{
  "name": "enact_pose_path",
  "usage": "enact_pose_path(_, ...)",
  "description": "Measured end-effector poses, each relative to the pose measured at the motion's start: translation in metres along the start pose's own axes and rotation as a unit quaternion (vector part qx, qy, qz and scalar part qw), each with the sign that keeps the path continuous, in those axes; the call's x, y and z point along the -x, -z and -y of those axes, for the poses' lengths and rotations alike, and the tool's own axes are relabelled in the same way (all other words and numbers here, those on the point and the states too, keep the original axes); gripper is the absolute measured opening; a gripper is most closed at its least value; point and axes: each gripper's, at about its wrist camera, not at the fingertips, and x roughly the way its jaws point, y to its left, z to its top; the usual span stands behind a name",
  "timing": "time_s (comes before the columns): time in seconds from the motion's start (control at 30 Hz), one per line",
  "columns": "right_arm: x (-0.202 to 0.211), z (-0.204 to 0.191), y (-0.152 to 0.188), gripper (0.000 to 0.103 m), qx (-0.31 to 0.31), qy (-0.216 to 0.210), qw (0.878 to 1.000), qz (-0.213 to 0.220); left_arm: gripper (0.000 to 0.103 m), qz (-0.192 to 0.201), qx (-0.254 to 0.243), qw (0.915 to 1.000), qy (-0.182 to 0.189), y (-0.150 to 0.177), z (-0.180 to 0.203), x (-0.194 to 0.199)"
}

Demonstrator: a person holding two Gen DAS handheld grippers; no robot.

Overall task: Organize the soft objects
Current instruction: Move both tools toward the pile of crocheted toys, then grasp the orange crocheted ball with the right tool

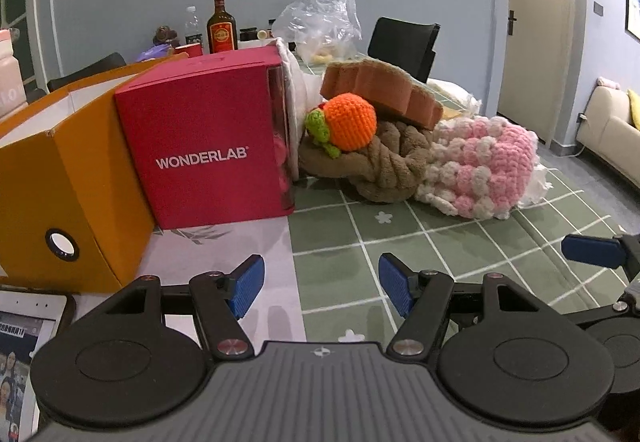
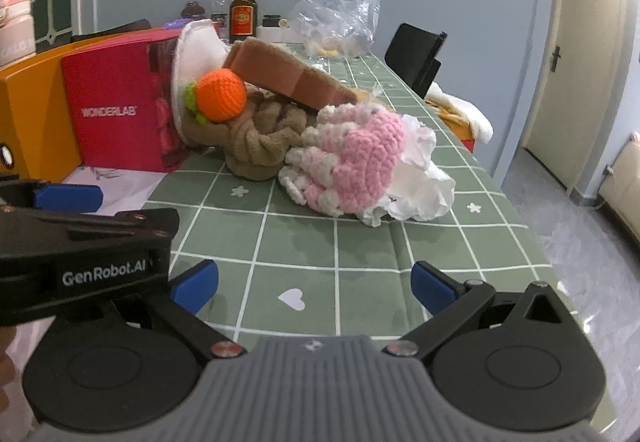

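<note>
Both grippers [image 1: 321, 284] [image 2: 314, 288] tilted downward, jaws apart, seemingly empty

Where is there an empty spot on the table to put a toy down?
The green checked cloth lies bare between the two open grippers and the soft pile. It is crowded farther back: the orange crochet ball, brown knotted plush and pink crochet piece bunch beside the red box.

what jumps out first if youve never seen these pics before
The bright orange crocheted ball with green leaves draws the eye, perched on a knotted brown plush mid-table. Right of it lies a pink and white crocheted piece, and left stands a red WONDERLAB box. Both sets of tongs, left and right, sit open and empty in front.
</note>
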Motion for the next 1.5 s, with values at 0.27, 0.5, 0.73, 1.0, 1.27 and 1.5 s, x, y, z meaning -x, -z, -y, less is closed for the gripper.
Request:
enact_pose_path(0.27,-0.005,-0.006,-0.007,0.1,-0.011,-0.009,1.0,0.008,0.077,0.004,0.012,0.9999,-0.003,-0.007,-0.01,-0.003)
enact_pose_path(0.5,-0.003,-0.01,-0.012,0.1,-0.011,-0.005,1.0,0.012,0.077,0.008,0.02,0.9997,-0.006,-0.008,-0.013,0.002)
enact_pose_path(0.73,0.005,-0.006,-0.016,0.1,0.002,0.006,1.0,0.031,0.077,-0.007,0.054,0.9984,0.014,-0.011,-0.027,0.008)
enact_pose_path(1.0,0.006,-0.002,-0.021,0.1,0.053,0.073,0.992,0.087,0.077,-0.009,0.057,0.9982,0.014,-0.007,-0.041,0.012)
enact_pose_path(1.27,0.012,-0.022,-0.038,0.1,0.155,0.075,0.974,0.149,0.077,-0.025,0.061,0.9976,0.022,0.001,-0.051,0.017)
enact_pose_path(1.5,-0.006,-0.044,-0.062,0.066,0.151,0.005,0.98,0.127,0.077,-0.026,0.057,0.9977,0.026,0.004,-0.056,0.023)
